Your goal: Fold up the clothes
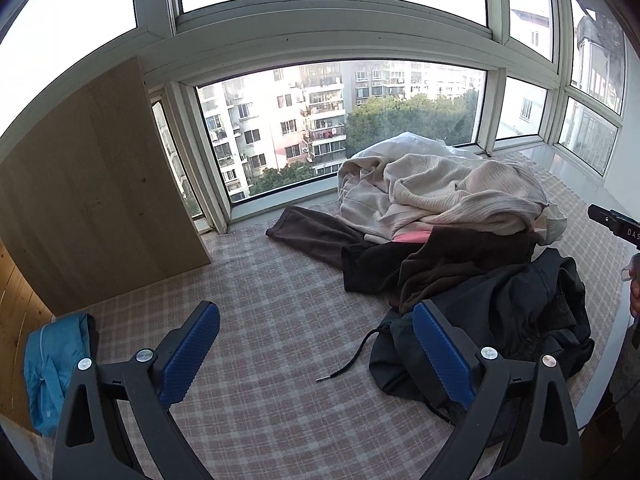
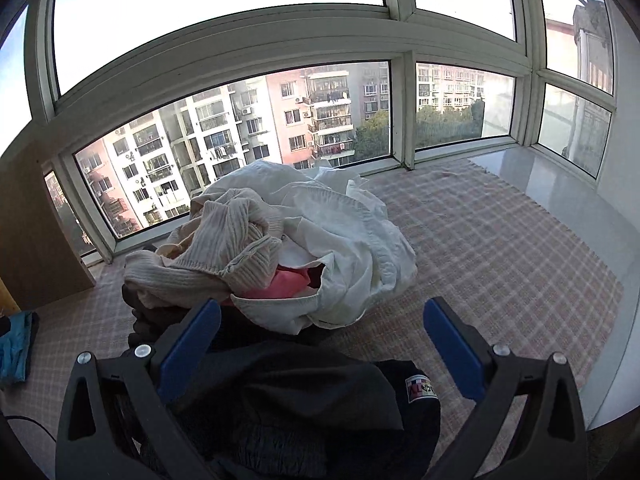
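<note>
A heap of clothes lies on the checked mat (image 1: 260, 288): a cream ribbed sweater (image 1: 460, 196) on top, a white garment (image 2: 352, 236) behind it, a pink piece (image 2: 288, 280), a brown garment (image 1: 452, 260) and a black garment (image 1: 520, 312) with a loose drawstring (image 1: 348, 360). My left gripper (image 1: 316, 344) stands open above the mat, its right blue pad (image 1: 444, 352) by the black garment's edge. My right gripper (image 2: 322, 344) hangs open over the black garment (image 2: 304, 400), which carries a small label (image 2: 420, 390). Nothing is held.
A wooden cabinet (image 1: 92, 184) stands at the left beside the big windows (image 1: 340, 128). A folded blue garment (image 1: 52, 368) lies at the left mat edge. Bare checked mat (image 2: 500, 248) stretches right of the heap, bordered by a pale sill (image 2: 560, 200).
</note>
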### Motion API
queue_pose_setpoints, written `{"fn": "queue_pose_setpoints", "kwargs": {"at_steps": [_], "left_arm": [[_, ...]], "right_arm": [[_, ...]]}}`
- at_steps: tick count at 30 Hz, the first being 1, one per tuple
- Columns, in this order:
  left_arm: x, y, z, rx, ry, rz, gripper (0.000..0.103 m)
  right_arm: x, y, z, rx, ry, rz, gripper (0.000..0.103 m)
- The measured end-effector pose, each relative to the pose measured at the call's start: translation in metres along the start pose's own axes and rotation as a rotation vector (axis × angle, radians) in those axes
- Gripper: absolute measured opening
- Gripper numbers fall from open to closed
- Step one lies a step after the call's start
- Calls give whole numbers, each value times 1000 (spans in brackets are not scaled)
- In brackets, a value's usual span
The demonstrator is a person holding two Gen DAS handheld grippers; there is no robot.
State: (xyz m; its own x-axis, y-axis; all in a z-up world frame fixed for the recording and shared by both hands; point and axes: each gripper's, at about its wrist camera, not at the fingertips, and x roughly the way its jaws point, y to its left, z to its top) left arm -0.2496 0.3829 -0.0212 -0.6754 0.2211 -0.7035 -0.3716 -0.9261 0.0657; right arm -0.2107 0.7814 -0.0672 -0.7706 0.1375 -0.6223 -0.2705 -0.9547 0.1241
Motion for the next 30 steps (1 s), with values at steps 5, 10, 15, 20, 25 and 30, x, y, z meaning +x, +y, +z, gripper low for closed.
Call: {"fn": "queue_pose_setpoints", "kwargs": {"at_steps": [5, 10, 15, 20, 25, 30], "left_arm": [[19, 0, -7, -10, 51, -14, 98], [18, -3, -13, 4, 52, 14, 98], [15, -3, -18, 18, 53, 30, 98], [14, 1, -18, 9, 53, 34, 98], [17, 5, -17, 5, 62, 45, 98], [22, 7, -16, 6, 77, 64, 98]], "right_arm": [[14, 16, 2, -94, 11, 4, 102], [38, 19, 14, -181, 30, -75, 96], [81, -20, 34, -73, 136, -97, 92], [127, -29, 39, -135, 213, -187, 92], [175, -41, 33, -79, 358, -121, 92], [187, -46, 31, 2, 396, -31, 22]]}}
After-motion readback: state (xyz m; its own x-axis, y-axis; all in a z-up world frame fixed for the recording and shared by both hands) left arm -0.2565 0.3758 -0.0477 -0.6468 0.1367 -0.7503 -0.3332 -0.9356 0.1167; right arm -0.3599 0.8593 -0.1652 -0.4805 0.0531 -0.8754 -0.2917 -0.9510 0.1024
